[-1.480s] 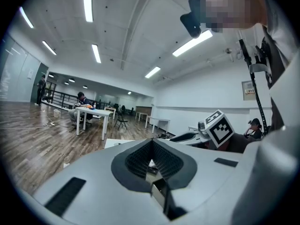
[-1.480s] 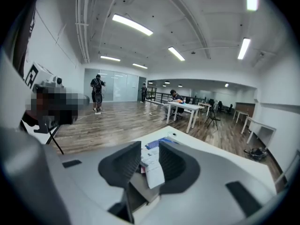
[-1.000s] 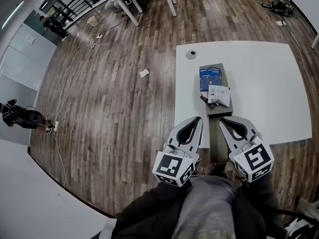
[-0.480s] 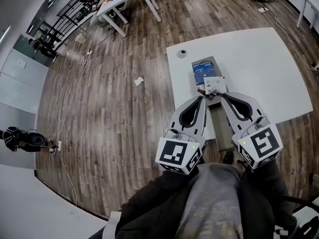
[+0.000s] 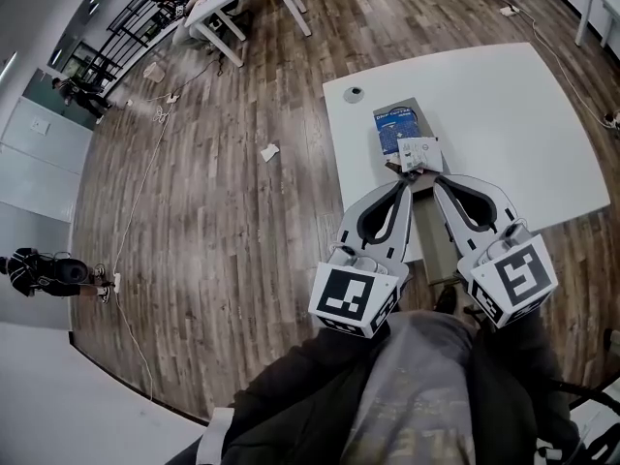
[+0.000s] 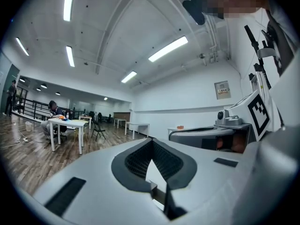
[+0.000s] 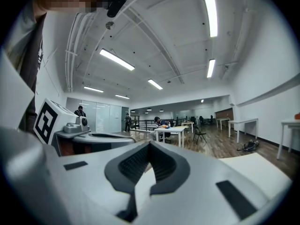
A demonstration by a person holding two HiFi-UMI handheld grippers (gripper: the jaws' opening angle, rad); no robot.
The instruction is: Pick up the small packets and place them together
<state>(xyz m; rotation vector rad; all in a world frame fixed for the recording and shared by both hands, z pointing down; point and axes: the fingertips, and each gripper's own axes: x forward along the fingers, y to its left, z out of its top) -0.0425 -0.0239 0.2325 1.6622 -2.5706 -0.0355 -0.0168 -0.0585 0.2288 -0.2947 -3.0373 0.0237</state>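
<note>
Left tool (image 5: 405,184) and right tool (image 5: 436,180) both have their jaws together and are empty, held level at the near edge of the bench (image 5: 513,105). Blue packet (image 5: 398,129) and white packet (image 5: 419,153) lie touching on a grey tray (image 5: 429,124) by the left edge. They may be gathered already or waiting for pickup, so it is best to keep the tools clear of them.

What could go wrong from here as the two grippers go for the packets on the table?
1. The left gripper and the right gripper are both shut; lowered like that, they would likely shove the packets rather than grasp them.
2. The white packet lies against the blue packet, so taking one may drag the other.
3. The gripper tips sit close together and could knock.
</note>
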